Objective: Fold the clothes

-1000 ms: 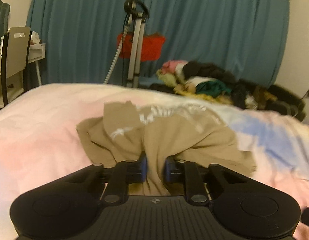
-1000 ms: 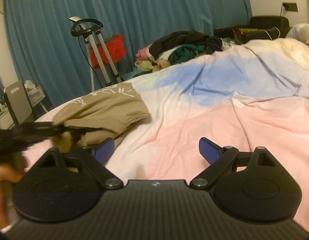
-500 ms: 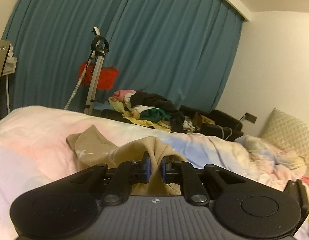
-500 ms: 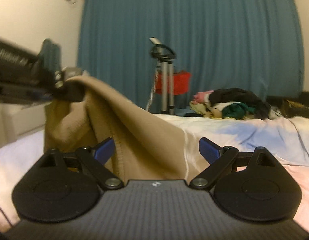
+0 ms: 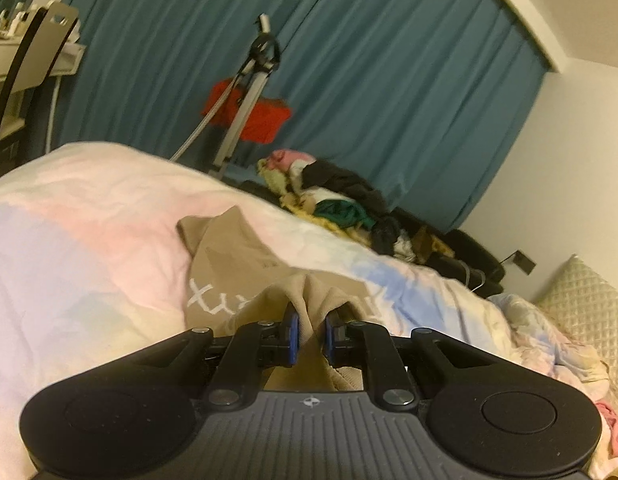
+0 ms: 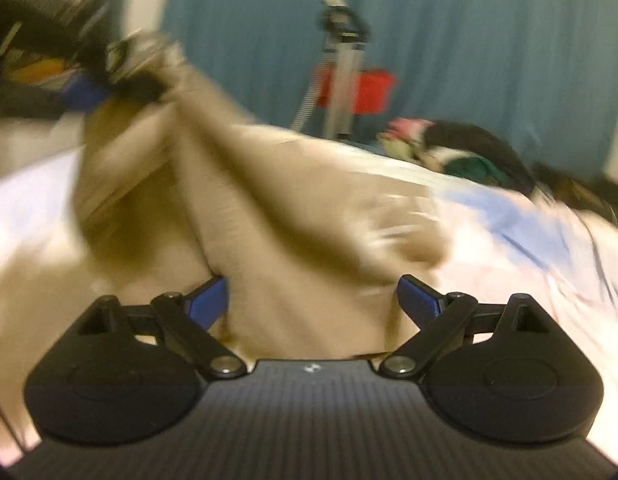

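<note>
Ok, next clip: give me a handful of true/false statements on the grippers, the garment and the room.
1. The left gripper is shut on the tan garment. True.
2. The right gripper is clamped on the garment. False: its jaws stand wide open, with cloth lying between them.
3. The curtain is red. False: it is teal blue.
4. A pile of clothes lies beyond the bed. True.

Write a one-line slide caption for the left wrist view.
Left gripper shut on a bunched fold of the tan garment, lifted above the pastel bedspread.
</note>
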### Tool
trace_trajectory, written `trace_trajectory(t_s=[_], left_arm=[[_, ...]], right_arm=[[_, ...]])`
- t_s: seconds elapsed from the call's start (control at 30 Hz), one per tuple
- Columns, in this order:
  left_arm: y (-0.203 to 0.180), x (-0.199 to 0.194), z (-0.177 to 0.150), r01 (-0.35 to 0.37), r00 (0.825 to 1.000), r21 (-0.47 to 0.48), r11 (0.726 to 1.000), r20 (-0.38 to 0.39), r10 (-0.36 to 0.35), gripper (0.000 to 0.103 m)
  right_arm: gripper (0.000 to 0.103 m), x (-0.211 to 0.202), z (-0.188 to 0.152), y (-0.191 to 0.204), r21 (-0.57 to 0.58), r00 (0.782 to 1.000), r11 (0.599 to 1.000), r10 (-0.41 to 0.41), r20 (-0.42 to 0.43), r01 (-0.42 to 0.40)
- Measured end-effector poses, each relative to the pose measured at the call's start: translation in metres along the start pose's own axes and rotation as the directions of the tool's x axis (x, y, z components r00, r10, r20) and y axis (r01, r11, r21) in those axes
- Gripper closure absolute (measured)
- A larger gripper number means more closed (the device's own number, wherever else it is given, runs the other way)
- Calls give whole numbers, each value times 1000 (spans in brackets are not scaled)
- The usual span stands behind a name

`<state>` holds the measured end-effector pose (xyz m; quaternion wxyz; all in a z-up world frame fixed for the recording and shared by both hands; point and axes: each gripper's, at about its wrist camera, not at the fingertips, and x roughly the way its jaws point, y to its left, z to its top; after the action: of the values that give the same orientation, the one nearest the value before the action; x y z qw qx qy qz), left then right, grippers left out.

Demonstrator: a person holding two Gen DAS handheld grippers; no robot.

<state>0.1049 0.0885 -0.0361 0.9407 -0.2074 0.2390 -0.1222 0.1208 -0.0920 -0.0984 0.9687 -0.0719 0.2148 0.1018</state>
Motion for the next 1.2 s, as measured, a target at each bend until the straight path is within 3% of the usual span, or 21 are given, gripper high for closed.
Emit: trace_trajectory(t_s=[0.07, 0.1, 0.17, 0.23, 0.43, 0.77, 0.87, 0.97, 1.0, 1.1, 1.2], left_arm=[[3, 9, -1, -24, 1000, -2, 1000, -21, 23, 86], [5, 14, -1, -35, 999, -3, 999, -31, 35, 78], [5, 27, -6, -36, 998, 2, 999, -46, 36, 71], [1, 43, -12, -35, 997, 33, 999, -64, 37, 70], [-17, 70, -25, -47, 995, 172, 984, -82, 62, 53], [-57, -2, -27, 56, 998, 314, 948, -51, -42, 29], [-69, -27, -34, 94, 995, 369, 925, -55, -80, 29], [-86, -24, -59, 118, 991, 495, 861, -118, -67, 29], [-93, -20, -70, 95, 993, 558, 824, -115, -37, 29], [-112, -2, -105, -43, 995, 748, 662, -25, 93, 29], [-118, 20, -126, -148, 982, 826, 544, 60, 177, 29]], right_arm=[[10, -3, 5, -25, 91, 998, 994, -65, 26, 63], [10, -5, 6, -38, 134, 995, 987, -97, 38, 91], [10, -3, 4, -58, 205, 992, 972, -121, 28, 113], [10, 2, 0, -75, 273, 992, 954, -130, 0, 125], [10, 6, -3, -105, 508, 1000, 862, 12, -29, 4], [10, -7, -9, -135, 624, 999, 781, 23, -33, 3], [10, -6, -11, -137, 630, 999, 776, 22, -40, 8], [10, -6, -10, -136, 626, 999, 780, 21, -40, 9], [10, -6, -10, -135, 624, 999, 782, 19, -40, 10], [10, -4, -9, -135, 621, 999, 784, 14, -42, 15], [10, -3, -10, -136, 626, 999, 780, 11, -47, 21]])
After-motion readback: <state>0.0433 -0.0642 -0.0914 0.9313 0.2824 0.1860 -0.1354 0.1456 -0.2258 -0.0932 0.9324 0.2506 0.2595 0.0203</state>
